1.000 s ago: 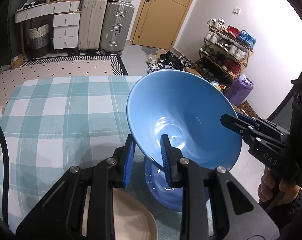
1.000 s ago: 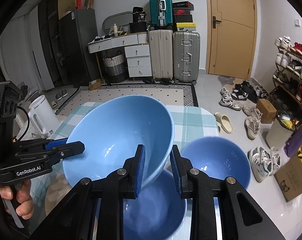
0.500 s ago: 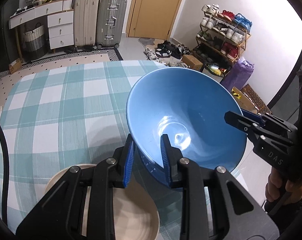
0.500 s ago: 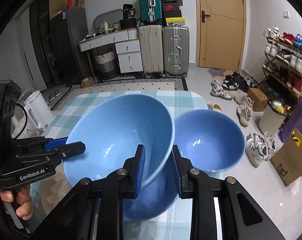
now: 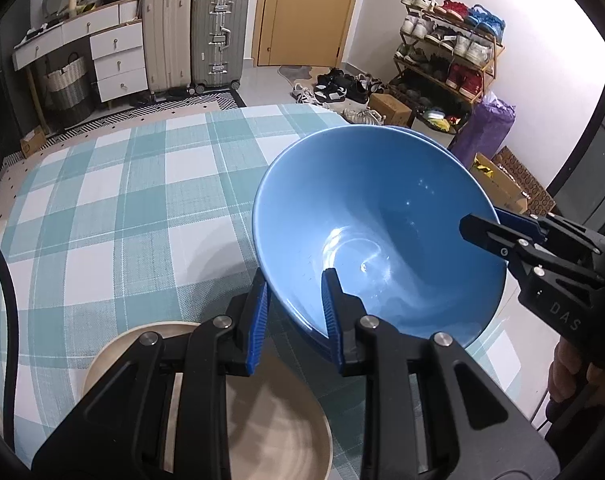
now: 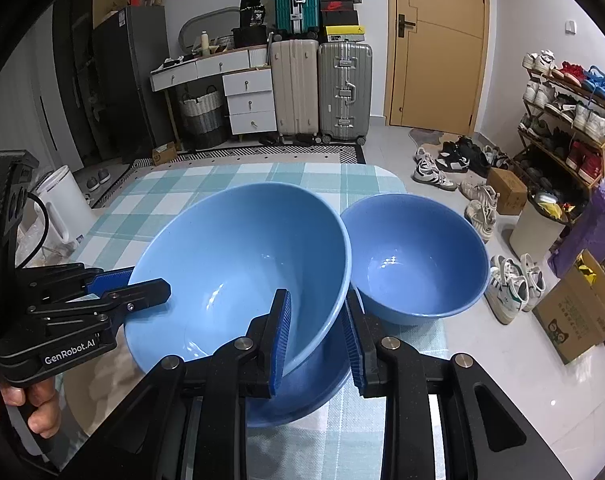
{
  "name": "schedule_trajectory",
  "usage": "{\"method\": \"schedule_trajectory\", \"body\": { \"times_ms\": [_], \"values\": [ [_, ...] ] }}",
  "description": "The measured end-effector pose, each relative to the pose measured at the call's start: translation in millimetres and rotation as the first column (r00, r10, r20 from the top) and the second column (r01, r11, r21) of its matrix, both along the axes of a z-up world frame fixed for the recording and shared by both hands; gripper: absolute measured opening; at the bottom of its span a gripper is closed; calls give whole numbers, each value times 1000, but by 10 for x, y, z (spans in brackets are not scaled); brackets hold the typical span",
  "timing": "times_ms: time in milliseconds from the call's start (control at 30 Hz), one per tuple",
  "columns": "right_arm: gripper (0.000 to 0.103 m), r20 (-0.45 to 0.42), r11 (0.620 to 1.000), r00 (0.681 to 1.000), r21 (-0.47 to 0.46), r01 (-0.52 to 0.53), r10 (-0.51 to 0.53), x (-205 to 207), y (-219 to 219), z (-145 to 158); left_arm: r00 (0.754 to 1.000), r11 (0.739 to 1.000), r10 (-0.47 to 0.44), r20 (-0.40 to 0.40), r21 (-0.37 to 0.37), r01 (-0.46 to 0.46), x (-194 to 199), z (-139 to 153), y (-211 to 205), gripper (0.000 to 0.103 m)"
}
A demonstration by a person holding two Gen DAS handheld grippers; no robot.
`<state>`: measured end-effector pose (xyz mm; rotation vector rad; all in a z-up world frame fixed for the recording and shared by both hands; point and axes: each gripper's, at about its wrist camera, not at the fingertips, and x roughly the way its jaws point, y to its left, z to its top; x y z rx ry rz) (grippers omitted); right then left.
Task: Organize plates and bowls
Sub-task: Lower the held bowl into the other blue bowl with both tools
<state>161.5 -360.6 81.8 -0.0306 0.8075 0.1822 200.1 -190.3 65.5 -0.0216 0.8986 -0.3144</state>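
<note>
Checked tablecloth (image 5: 134, 208) carries the work: the large blue bowl (image 6: 242, 264), tilted, hangs between both jaws, the left gripper (image 5: 294, 312) and right gripper (image 6: 316, 332) each nearly closed on opposite rims, directly above a second blue bowl (image 6: 302, 392); a smaller bowl (image 6: 418, 256) sits just right.

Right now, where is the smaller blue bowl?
In the right wrist view, the smaller blue bowl sits on the checked tablecloth near its right edge, just right of the big blue bowl.
</note>
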Motion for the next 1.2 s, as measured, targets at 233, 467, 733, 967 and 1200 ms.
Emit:
{"method": "schedule_trajectory", "body": {
  "times_ms": [233, 467, 733, 967, 1200],
  "values": [
    [27, -17, 1000, 1000, -9, 12, -12, -6, -21, -124, 1000, 999, -7, 1, 37, 7, 25, -89, -47, 23],
    [27, -19, 999, 1000, -43, 17, -18, -42, 12, -232, 1000, 997, -19, -1, 75, 19, 29, -174, -87, 23],
    [28, -23, 996, 999, -82, 20, -22, -94, 51, -339, 999, 993, -34, -17, 110, 35, 26, -222, -133, 23],
    [28, -28, 997, 999, -77, 25, -27, -139, 37, -408, 999, 992, -42, -32, 114, 45, 57, -267, -120, 23],
    [28, -37, 997, 999, -67, 24, -26, -137, -11, -406, 998, 993, -44, -43, 109, 48, 54, -303, -128, 23]
  ]
}}
